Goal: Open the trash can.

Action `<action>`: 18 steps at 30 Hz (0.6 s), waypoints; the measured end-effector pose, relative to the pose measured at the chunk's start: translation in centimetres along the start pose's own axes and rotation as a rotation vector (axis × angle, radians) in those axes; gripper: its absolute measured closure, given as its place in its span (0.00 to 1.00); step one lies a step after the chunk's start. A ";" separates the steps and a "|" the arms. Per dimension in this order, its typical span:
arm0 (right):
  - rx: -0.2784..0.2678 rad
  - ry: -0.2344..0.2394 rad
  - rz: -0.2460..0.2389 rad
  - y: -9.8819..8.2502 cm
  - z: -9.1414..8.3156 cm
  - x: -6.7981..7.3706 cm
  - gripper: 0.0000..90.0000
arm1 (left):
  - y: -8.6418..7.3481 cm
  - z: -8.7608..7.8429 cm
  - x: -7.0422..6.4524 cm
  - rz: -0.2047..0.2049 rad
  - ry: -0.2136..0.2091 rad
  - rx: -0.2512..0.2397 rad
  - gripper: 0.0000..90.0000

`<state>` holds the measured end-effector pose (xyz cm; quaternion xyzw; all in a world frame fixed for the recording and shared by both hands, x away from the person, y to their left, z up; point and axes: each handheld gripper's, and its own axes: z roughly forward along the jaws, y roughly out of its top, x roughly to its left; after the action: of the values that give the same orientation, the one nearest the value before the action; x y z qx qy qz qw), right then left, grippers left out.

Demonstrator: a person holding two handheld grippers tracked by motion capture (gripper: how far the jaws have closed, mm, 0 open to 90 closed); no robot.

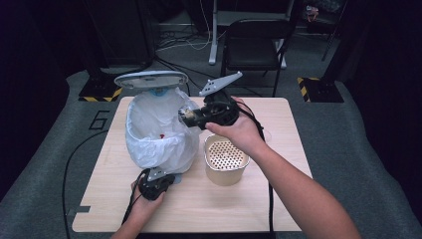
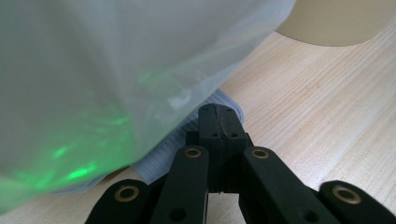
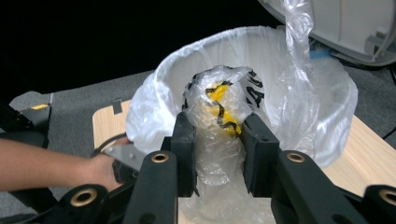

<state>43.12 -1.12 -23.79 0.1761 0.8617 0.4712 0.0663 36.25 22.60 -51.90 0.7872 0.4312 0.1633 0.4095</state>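
Note:
A white bin lined with a clear plastic bag stands on the wooden table, its lid tipped up at the back. My right gripper is at the bin's right rim, shut on a crumpled clear plastic wrapper with yellow and black print, held over the bin's mouth. My left gripper rests low at the bin's front base, jaws shut, pressed against the bin's ribbed foot under the hanging liner. Nothing shows between its jaws.
A beige perforated cup stands right of the bin, under my right forearm. A black folding chair and stand legs are on the floor beyond the table. The table's right half and front are bare wood.

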 end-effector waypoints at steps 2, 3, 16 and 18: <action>-0.001 0.004 0.000 0.4 0.6 0.0 0.78 | 0.0 0.0 0.0 0.000 0.000 0.000 1.00; -0.001 0.004 0.000 0.4 0.6 0.0 0.78 | 0.0 0.0 0.0 0.000 0.000 0.000 1.00; -0.006 0.010 0.005 1.3 2.9 -0.1 0.78 | 0.0 0.0 0.0 0.000 0.000 0.000 1.00; -0.007 0.013 0.001 1.5 3.5 0.0 0.77 | 0.0 0.0 0.0 0.000 -0.001 0.000 1.00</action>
<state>44.47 2.35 -24.43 0.1734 0.8604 0.4753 0.0610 36.27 22.61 -51.90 0.7872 0.4310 0.1630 0.4099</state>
